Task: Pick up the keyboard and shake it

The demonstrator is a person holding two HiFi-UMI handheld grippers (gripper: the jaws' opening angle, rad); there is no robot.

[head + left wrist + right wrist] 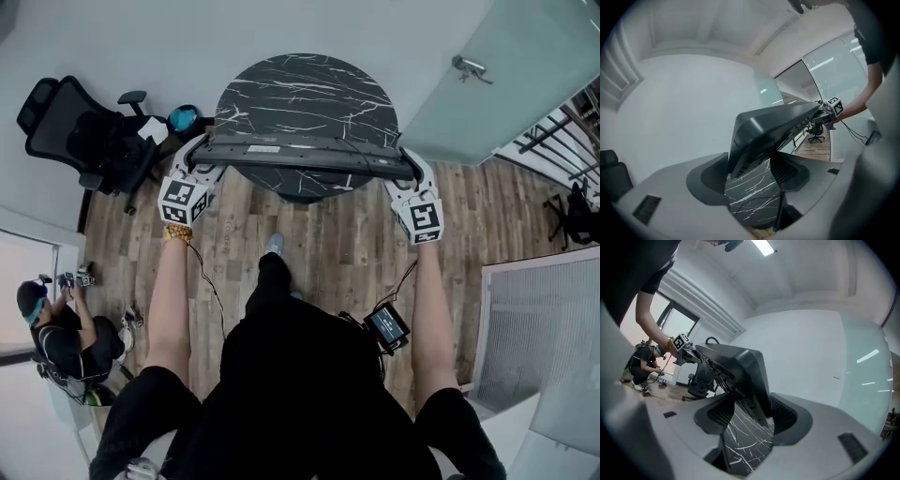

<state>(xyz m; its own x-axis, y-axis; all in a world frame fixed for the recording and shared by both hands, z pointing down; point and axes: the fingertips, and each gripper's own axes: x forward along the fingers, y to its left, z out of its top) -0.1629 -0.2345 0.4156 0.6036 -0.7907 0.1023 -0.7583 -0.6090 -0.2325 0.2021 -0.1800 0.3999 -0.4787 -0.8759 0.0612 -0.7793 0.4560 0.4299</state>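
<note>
A long dark grey keyboard (300,150) hangs level in the air over the round black marble table (309,89), its underside turned up toward me. My left gripper (201,157) is shut on its left end and my right gripper (406,163) is shut on its right end. In the left gripper view the keyboard (768,126) fills the gap between the jaws of the left gripper (750,171), with the marble top (752,194) below. In the right gripper view the keyboard (745,373) is tilted in the right gripper (747,420).
A black office chair (70,131) and a blue object (183,117) stand left of the table. A person (56,328) crouches at the far left. A glass door (506,75) and a railing (562,127) are at the right. A small screen (386,325) hangs at my waist.
</note>
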